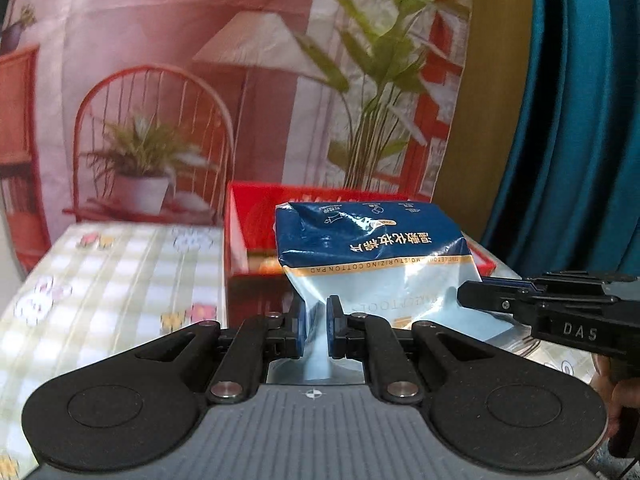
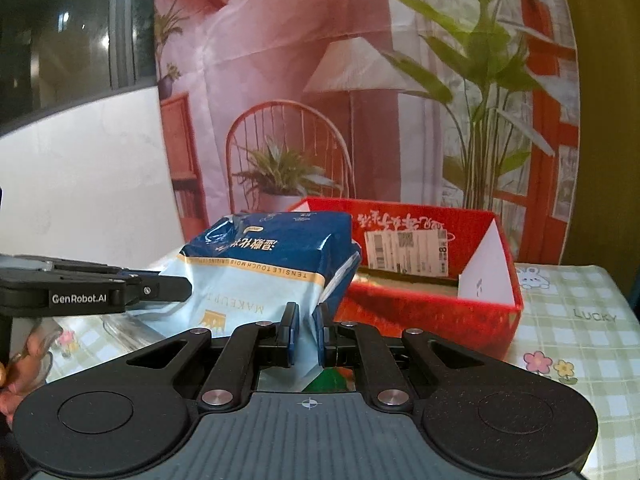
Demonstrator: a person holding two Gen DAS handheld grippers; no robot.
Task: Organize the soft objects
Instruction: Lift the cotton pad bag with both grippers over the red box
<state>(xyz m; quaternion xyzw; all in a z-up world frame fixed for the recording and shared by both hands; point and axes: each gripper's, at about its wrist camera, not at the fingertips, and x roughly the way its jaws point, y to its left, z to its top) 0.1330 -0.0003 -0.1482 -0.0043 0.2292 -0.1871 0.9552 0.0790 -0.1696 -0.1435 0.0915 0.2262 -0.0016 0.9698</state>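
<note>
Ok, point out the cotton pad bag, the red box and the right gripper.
cotton pad bag (image 1: 360,240), left wrist view, on its dark blue printed upper half.
red box (image 2: 432,312), right wrist view, on its near outer wall.
right gripper (image 2: 307,334), right wrist view, midway between its fingertips.

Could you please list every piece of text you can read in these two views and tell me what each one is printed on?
"TENSILE TOUCH MOIS…": gold band of the blue plastic cotton-pad pouch.
"MAKEUP T…": pouch's pale lower part.
"DAS": black right gripper.
"GenRobot.AI": black left gripper.
"LUCKY": checked tablecloth.
Chinese script and shipping label on red cardboard box: too blurred.
</note>
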